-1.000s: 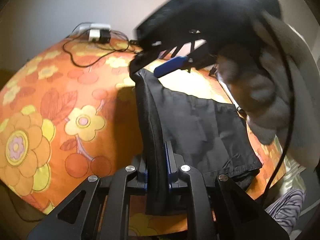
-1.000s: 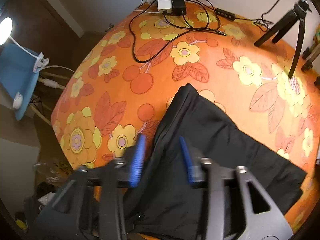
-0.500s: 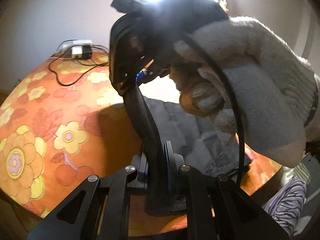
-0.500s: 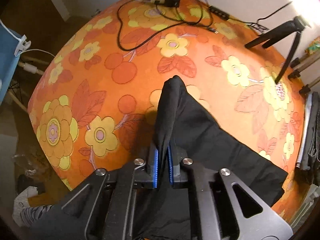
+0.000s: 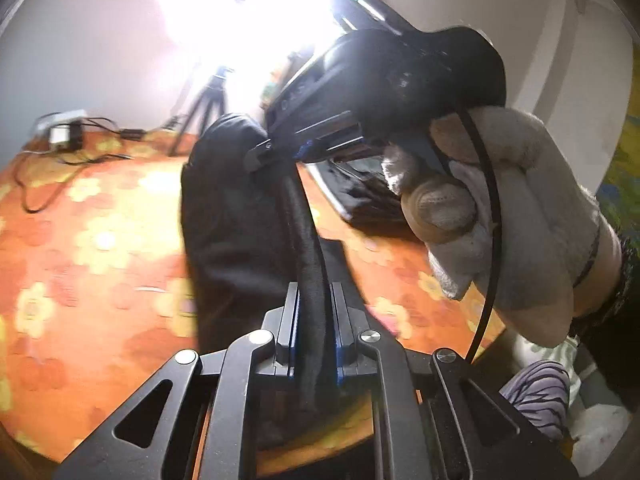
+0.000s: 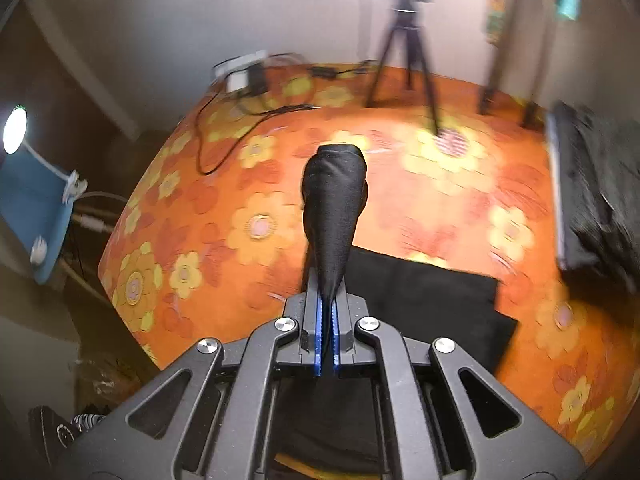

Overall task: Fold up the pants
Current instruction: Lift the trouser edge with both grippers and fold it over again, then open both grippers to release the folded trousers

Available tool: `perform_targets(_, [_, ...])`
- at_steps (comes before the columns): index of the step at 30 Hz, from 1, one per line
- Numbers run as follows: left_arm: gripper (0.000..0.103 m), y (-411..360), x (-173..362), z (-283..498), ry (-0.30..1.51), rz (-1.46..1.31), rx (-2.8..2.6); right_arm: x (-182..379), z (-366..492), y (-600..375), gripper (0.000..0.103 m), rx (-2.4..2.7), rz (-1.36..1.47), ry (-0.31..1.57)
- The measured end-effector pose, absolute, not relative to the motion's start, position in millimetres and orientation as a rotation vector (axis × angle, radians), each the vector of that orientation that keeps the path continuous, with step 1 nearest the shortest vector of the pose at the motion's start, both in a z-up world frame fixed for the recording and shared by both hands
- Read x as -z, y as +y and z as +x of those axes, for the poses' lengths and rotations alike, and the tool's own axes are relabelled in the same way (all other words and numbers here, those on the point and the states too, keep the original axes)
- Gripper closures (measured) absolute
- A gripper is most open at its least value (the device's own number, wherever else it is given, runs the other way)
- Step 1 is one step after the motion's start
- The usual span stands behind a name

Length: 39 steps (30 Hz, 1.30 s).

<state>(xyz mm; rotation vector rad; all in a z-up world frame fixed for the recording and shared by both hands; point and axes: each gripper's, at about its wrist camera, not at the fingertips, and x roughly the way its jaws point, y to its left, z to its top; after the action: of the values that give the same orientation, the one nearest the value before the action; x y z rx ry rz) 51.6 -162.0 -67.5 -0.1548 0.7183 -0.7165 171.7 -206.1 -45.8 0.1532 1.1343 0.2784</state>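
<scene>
The black pants (image 5: pixel 232 216) are lifted off the orange flowered table (image 5: pixel 92 248). My left gripper (image 5: pixel 314 320) is shut on a thick black edge of the pants that runs up between its blue pads. Just ahead, my right gripper (image 5: pixel 280 152), held by a gloved hand (image 5: pixel 492 216), pinches the same edge higher up. In the right wrist view the right gripper (image 6: pixel 327 316) is shut on a bunched fold of the pants (image 6: pixel 334 208) that rises above its pads. The remaining cloth (image 6: pixel 432 300) lies flat on the table (image 6: pixel 440 208) below.
A power strip with cables (image 6: pixel 244 76) lies at the table's far edge. Two tripods (image 6: pixel 408 52) stand at the back. Dark folded clothes (image 6: pixel 592 196) are stacked at the right. A blue chair with a lamp (image 6: pixel 32 208) stands beyond the left edge.
The right gripper shut on the pants' edge and lifted it up and across the table. The left gripper rose with its hold, and the cloth now hangs off the table between both.
</scene>
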Motion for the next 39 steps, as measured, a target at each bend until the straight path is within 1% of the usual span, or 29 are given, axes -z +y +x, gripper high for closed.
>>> perform_targets(3, [0.092,-190.4,75.2,50.6,0.748,-0.140,0.755,56.4,161.8,-245.8,0.100,-0.242,0.207,1.127])
perform_targets(8, [0.092,-224.6,93.0,55.9,0.798,-0.103,0.795,89.3,149.8,-304.3,0.100,-0.204,0.315,1.140])
perform_targets(16, [0.091,-258.0,120.3,68.9,0.875,-0.047,0.805,141.9,138.0,-350.3,0.100,-0.186,0.407,1.157])
perform_targets(17, [0.090,-259.5,121.2,69.9,0.881,-0.044,0.806,147.4,138.0,-352.5,0.100,-0.193,0.417,1.158])
perform_targets(19, [0.079,-262.2,122.1,70.6,0.905,-0.036,0.813,154.2,137.9,-353.7,0.100,-0.203,0.421,1.153])
perform_targets(21, [0.077,-263.6,120.9,66.4,0.918,-0.027,0.818,159.6,138.7,-353.8,0.100,-0.207,0.418,1.144])
perform_targets(25, [0.072,-254.5,111.2,49.2,0.942,-0.014,0.839,160.9,140.6,-355.1,0.100,-0.233,0.416,1.126])
perform_targets(30, [0.072,-220.0,99.3,29.1,0.932,-0.010,0.810,153.7,137.4,-354.3,0.097,-0.210,0.322,1.087])
perform_targets(32, [0.071,-205.9,100.9,32.5,0.919,0.008,0.770,149.1,133.2,-351.9,0.093,-0.194,0.269,1.070])
perform_targets(34, [0.071,-189.8,105.0,38.8,0.925,0.007,0.717,144.1,129.8,-354.0,0.083,-0.152,0.236,1.050])
perform_targets(35, [0.071,-181.4,109.2,45.6,0.933,-0.007,0.687,139.3,126.3,-355.1,0.081,-0.117,0.214,1.034])
perform_targets(39, [0.071,-165.6,120.4,64.4,0.922,-0.040,0.607,113.7,110.1,-358.6,0.081,-0.064,0.173,0.953])
